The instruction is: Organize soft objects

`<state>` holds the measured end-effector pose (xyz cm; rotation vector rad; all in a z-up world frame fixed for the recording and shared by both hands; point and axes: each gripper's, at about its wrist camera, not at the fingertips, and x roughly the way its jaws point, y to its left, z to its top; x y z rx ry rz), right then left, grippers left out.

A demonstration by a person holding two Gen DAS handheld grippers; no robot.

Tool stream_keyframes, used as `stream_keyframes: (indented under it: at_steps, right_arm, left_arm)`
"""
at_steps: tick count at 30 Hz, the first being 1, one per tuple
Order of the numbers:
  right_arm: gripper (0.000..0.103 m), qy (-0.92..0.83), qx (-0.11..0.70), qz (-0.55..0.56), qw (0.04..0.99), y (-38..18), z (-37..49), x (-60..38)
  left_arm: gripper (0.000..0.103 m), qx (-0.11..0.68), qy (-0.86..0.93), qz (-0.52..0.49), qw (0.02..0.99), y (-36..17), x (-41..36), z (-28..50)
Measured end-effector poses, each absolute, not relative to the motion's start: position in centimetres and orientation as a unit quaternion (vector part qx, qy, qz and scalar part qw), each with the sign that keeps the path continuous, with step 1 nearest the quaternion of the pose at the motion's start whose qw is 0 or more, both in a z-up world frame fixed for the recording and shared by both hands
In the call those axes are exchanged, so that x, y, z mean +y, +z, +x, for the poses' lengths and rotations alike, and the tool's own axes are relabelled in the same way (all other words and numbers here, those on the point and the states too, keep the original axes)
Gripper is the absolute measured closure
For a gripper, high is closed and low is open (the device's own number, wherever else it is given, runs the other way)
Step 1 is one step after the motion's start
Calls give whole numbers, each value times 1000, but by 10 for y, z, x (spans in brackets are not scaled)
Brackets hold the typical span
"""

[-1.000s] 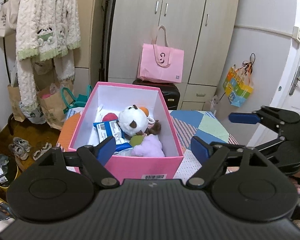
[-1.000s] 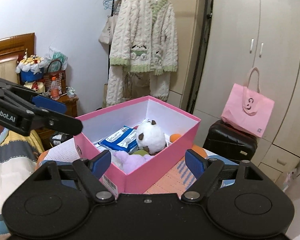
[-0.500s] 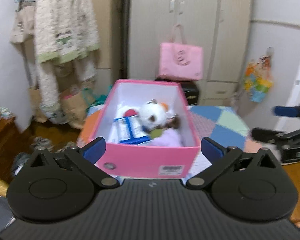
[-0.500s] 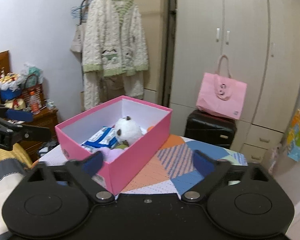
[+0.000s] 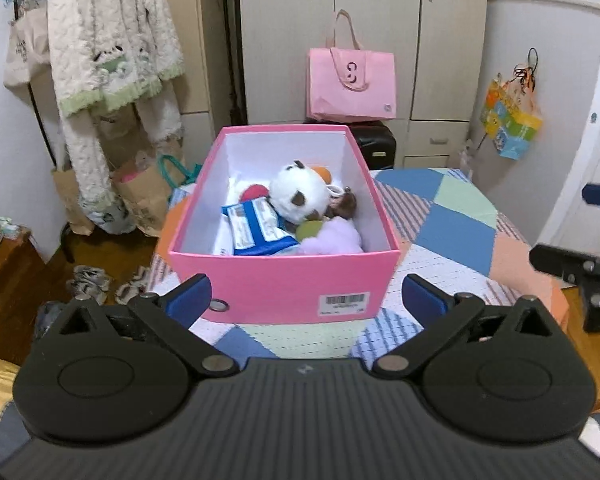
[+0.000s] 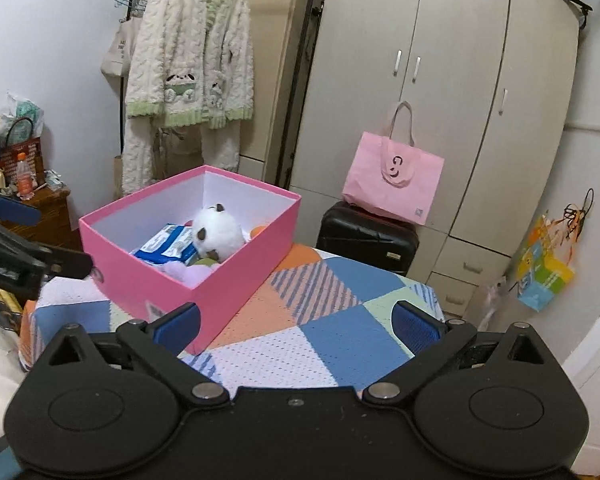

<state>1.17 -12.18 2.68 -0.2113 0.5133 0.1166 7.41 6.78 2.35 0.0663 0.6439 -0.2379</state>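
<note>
A pink box stands on the patchwork table. Inside lie a white plush toy, a blue-and-white packet, a lilac plush, a green ball and a red one. My left gripper is open and empty, just in front of the box's near wall. In the right wrist view the box sits left of centre with the white plush in it. My right gripper is open and empty over the table, right of the box.
A pink tote bag rests on a black suitcase before the wardrobe. A fluffy robe hangs at left above paper bags. Shoes lie on the floor. A colourful bag hangs at right.
Both grippers have pulled back from the box and opened wider. The left one now faces the box's short end squarely. The right one has swung right, over the table.
</note>
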Motion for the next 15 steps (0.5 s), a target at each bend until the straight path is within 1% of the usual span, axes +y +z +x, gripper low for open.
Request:
stream_keyframes:
  at_steps: [5, 9, 15]
  right_arm:
    - [0, 48, 248, -78, 965, 27, 3, -126]
    - [0, 24, 237, -79, 968, 23, 0, -130]
    - [0, -1, 246, -80, 966, 12, -2, -131]
  left_arm:
    - [0, 302, -117, 39, 945, 25, 62, 72]
    - [0, 287, -118, 40, 950, 24, 58, 67]
    - [0, 283, -106, 50, 952, 18, 51, 64]
